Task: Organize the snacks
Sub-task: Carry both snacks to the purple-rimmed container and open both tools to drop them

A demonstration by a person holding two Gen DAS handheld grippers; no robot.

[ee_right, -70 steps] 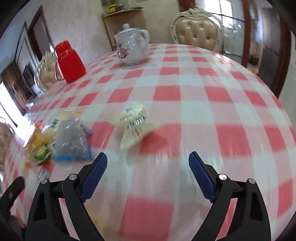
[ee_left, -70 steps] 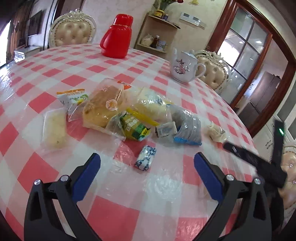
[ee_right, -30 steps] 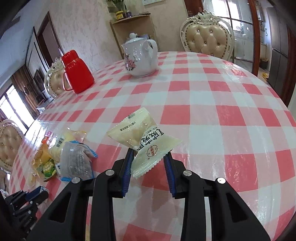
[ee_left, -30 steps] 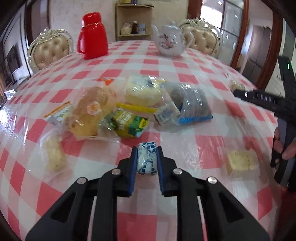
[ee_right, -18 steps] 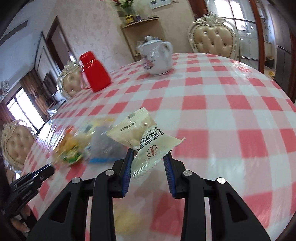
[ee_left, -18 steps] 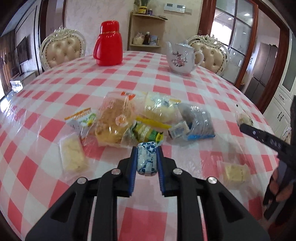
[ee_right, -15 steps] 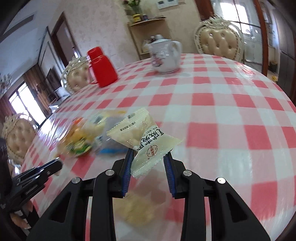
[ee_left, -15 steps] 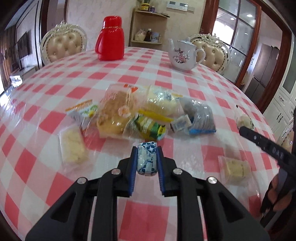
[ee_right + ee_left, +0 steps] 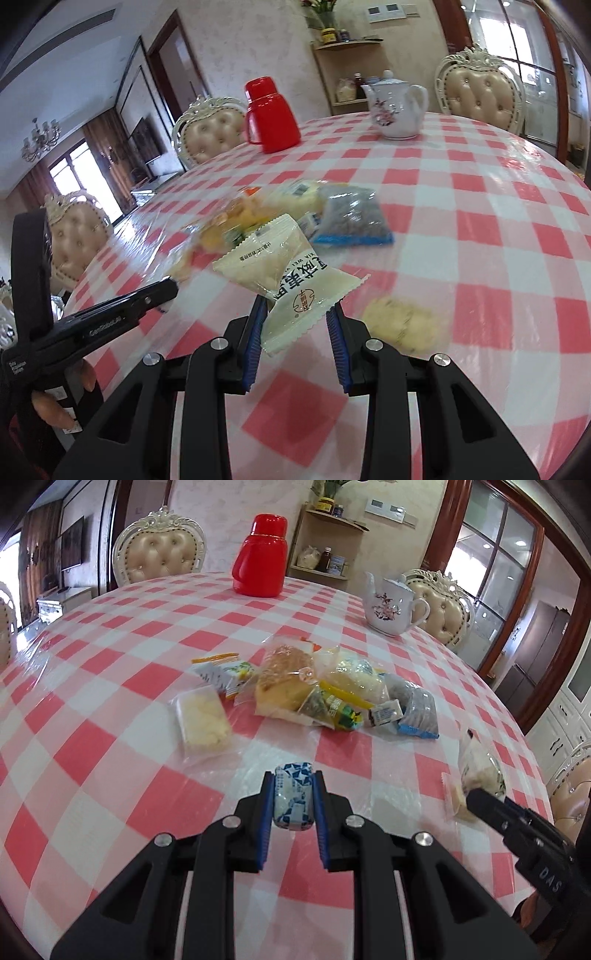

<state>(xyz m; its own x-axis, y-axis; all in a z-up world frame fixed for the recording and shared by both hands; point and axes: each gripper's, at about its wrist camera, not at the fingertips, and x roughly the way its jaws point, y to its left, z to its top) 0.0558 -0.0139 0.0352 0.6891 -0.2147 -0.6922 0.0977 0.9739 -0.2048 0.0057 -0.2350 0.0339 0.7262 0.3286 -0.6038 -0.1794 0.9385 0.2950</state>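
Observation:
My left gripper (image 9: 293, 777) is shut on a small blue-and-white wrapped candy (image 9: 293, 801), held above the checked tablecloth. A pale packet with red print (image 9: 291, 277) sticks out forward from my right gripper (image 9: 295, 308), which is shut on it. The snack pile (image 9: 325, 694) lies ahead in the table's middle: bagged bread (image 9: 284, 679), a green packet (image 9: 341, 710), a grey bag with blue trim (image 9: 351, 218). A clear pack of yellow biscuit (image 9: 203, 718) lies left of the pile. In the left wrist view the right gripper (image 9: 480, 797) comes in from the right with its packet (image 9: 478, 768).
A red thermos (image 9: 263, 557) and a flowered white teapot (image 9: 391, 607) stand at the far side. A loose biscuit pack (image 9: 402, 325) lies under the right gripper. Padded chairs (image 9: 162, 552) ring the round table. A hand (image 9: 51, 402) holds the left gripper (image 9: 166, 290).
Both hands have swung across the table with their snacks still gripped. The pile now sits farther from the left gripper, and the right gripper has come over beside the pile and the left gripper.

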